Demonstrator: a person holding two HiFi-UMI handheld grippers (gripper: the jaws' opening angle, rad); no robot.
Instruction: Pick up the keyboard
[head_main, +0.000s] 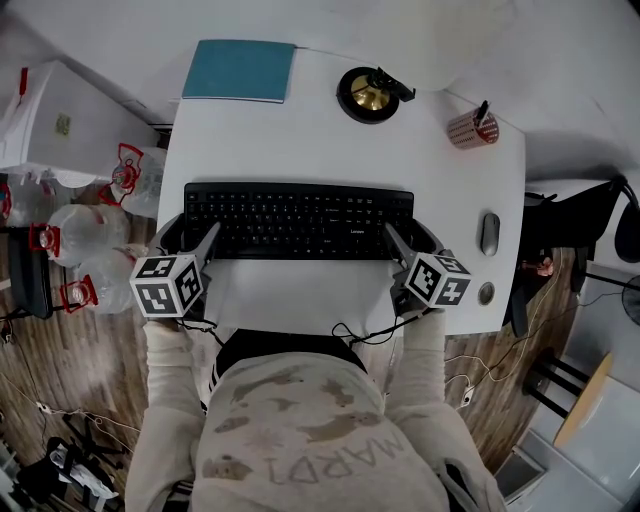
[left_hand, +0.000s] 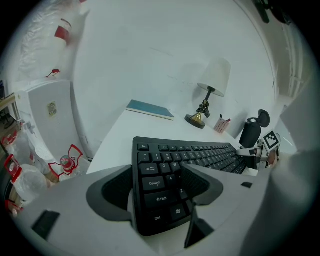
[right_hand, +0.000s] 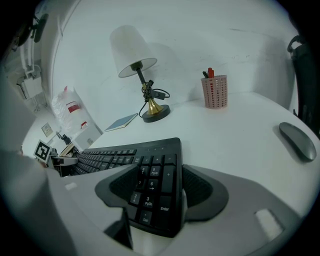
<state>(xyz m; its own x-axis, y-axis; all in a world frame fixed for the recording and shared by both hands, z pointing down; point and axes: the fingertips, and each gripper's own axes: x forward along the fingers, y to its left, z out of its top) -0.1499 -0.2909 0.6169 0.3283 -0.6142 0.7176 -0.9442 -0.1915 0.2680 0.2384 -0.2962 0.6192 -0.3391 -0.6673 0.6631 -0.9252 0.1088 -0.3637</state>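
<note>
A black keyboard (head_main: 298, 220) lies across the middle of the white table (head_main: 330, 150). My left gripper (head_main: 190, 236) is at its left end. One jaw stands outside the end edge and the other rests over the keys near Caps Lock, in the left gripper view (left_hand: 156, 187). My right gripper (head_main: 410, 236) mirrors this at the number pad end (right_hand: 160, 192). Its outer jaw stands just beside the keyboard's edge, with a thin white gap showing. Both grippers stand wide open, each with a keyboard (left_hand: 200, 155) end between its jaws. From the right gripper view the keyboard (right_hand: 115, 157) runs off to the left.
At the table's back lie a teal book (head_main: 240, 70), a brass lamp (head_main: 368, 93) and a pink pen cup (head_main: 470, 128). A grey mouse (head_main: 489, 233) sits right of the keyboard. Plastic bottles (head_main: 90, 240) and a white cabinet (head_main: 50, 120) stand left of the table.
</note>
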